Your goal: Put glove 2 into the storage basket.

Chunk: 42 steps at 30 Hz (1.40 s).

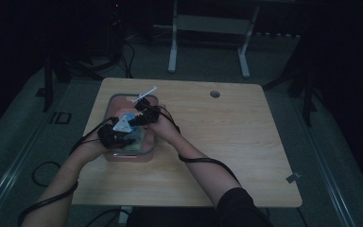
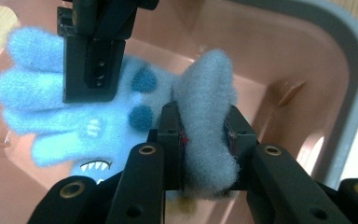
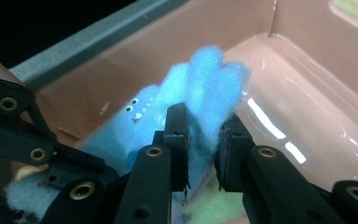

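Left gripper (image 2: 204, 140): forearm enters bottom-left in the high view, angled up-right over the pink plastic tub with grey rim (image 1: 112, 100). Jaws clamped on the cuff end of a fuzzy light-blue knit glove with a monster face (image 2: 121, 116), which hangs inside the tub. Right gripper (image 3: 204, 135): forearm enters from bottom-centre, angled up-left, jaws pinching the glove's finger end.

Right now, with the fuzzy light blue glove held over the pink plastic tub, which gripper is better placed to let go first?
Probably the right gripper: it pinches only the fingertips of the fuzzy light blue glove, while the left gripper clamps the thick cuff, the firmer hold above the pink plastic tub.
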Available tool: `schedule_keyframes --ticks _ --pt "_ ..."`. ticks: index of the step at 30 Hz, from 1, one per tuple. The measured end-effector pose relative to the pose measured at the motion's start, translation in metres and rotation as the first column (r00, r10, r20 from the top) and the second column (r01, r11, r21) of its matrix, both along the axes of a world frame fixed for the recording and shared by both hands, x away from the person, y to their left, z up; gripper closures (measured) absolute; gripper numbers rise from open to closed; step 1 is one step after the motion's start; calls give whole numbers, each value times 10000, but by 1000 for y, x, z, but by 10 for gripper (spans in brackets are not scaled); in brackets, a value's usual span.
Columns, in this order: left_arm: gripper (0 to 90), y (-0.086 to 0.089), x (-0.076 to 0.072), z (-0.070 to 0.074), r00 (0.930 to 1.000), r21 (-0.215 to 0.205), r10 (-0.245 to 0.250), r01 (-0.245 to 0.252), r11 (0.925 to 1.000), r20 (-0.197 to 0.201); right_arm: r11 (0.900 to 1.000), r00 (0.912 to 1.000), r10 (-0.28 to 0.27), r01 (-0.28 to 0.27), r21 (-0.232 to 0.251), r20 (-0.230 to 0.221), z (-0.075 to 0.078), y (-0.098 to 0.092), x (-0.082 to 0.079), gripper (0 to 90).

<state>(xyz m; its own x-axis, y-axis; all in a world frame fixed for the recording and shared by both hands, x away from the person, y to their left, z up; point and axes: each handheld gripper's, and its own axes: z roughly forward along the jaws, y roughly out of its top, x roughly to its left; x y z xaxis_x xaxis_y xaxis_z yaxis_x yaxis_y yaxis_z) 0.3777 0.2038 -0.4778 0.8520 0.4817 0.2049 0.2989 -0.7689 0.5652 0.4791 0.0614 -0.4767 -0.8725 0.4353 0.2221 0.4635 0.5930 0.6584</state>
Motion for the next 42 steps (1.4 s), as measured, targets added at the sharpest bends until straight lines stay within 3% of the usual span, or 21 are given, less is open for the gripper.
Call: schedule_keyframes --ticks 5,10,16,18,21,24,27,29,32,35,38,42 --pt "716 -2 4 -7 9997 393 188 -182 9991 -154 9995 9996 -233 230 -227 -154 -6 -1 4 755" --pt "669 -1 4 -9 9988 241 197 -186 9995 -457 9996 9996 -176 171 -209 -219 -7 -1 4 707" --pt "479 2 2 -4 9974 -93 575 -579 9983 -429 9997 9997 -220 221 -82 86 1 -8 3 598" --pt "421 3 0 -2 9961 -254 800 -810 9964 -375 9995 9996 -282 281 159 47 5 -14 4 567" --pt "266 4 -4 5 9923 -687 1185 -1207 9903 -348 9987 9997 -222 217 466 89 12 -24 3 474" --pt "165 2 -7 10 9874 -831 1546 -1569 9841 -334 9969 9999 -135 130 779 59 18 -34 0 383" --pt "107 -2 -10 13 9850 -1315 1686 -1722 9762 -381 9946 9998 198 -190 1019 -69 21 -43 -5 267" --pt "31 -5 -11 15 9833 -1456 1778 -1817 9725 -394 9939 9994 351 -343 1049 -61 22 -48 -8 238" --pt "21 -10 -12 17 9801 -1865 1969 -1982 9623 -259 9906 9992 397 -382 1312 -89 23 -58 -10 202" --pt "21 -15 -13 19 9812 -1922 1928 -1912 9625 -106 9893 9991 426 -412 1399 -68 23 -63 -12 194" --pt "21 -27 -15 21 9828 -1834 1844 -1793 9666 107 9911 9989 415 -441 1257 230 23 -73 -14 193" --pt "21 -34 -17 21 9840 -2137 1781 -1743 9612 -11 9920 9982 428 -473 1168 410 22 -78 -15 193"
